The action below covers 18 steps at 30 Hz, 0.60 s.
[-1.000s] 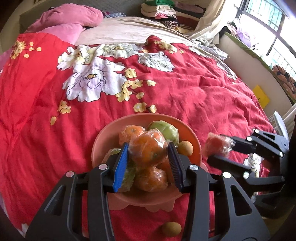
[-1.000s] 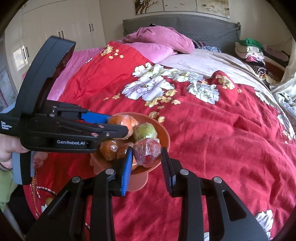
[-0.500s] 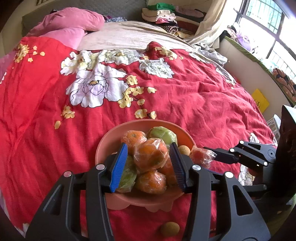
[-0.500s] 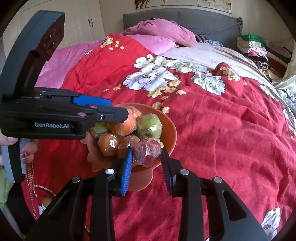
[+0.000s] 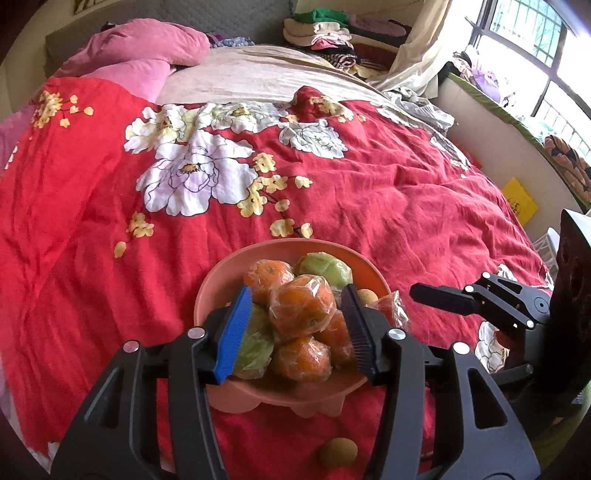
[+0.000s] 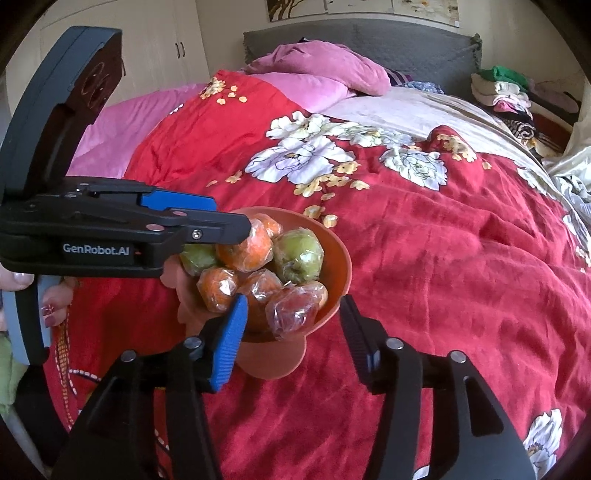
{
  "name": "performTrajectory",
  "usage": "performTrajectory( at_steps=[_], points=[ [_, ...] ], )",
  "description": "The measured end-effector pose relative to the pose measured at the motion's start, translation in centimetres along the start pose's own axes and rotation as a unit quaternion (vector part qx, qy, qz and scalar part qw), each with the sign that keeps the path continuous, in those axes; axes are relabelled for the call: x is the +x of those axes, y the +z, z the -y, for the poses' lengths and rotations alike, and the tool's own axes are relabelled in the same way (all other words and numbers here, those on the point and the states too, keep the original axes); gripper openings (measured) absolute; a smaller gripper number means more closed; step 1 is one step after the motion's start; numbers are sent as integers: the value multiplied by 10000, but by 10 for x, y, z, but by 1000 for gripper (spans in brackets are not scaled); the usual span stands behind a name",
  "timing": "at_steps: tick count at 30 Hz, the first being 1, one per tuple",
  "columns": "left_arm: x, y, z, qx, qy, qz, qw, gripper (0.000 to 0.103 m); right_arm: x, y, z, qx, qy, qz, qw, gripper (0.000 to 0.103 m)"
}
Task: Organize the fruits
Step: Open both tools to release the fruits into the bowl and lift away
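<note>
A salmon-pink bowl [image 5: 221,288] sits on the red floral bedspread, filled with several plastic-wrapped oranges and green fruits. My left gripper [image 5: 295,325] is shut on a wrapped orange [image 5: 301,310] on top of the pile. My right gripper [image 6: 291,328] is open, its jaws spread wide around the bowl's near rim [image 6: 343,258]. A wrapped red fruit [image 6: 291,310] rests in the bowl just in front of it, free of the jaws; it also shows in the left wrist view [image 5: 391,308]. The left gripper appears in the right wrist view [image 6: 229,229].
A small tan round fruit [image 5: 338,452] lies on the bedspread [image 5: 369,206] in front of the bowl; another sits at the bowl's right rim [image 5: 367,295]. Pink pillows [image 5: 147,51] and folded clothes [image 5: 325,29] lie at the bed's head. A wall and window lie right.
My right gripper brought the wrapped red fruit over the bowl, opened and let it go; it now rests in the bowl. My left gripper stays shut on the orange.
</note>
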<state>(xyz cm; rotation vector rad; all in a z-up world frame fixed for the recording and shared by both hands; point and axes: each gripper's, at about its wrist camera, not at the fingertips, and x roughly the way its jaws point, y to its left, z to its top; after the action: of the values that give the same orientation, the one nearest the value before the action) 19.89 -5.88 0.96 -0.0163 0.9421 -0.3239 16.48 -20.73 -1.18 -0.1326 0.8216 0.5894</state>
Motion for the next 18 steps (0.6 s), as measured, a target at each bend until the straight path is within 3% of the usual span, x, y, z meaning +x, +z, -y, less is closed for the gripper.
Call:
performTrajectory(
  at_steps=[6,18],
  points=[
    [-7,-1,0,-4,59,77,10000,47,-8,-1,3,67,-66,102,9999,67],
    [-20,-4,-5,-108,162,207,9996,65,-19,-1,7,141,-278,256,9992,87]
  ],
)
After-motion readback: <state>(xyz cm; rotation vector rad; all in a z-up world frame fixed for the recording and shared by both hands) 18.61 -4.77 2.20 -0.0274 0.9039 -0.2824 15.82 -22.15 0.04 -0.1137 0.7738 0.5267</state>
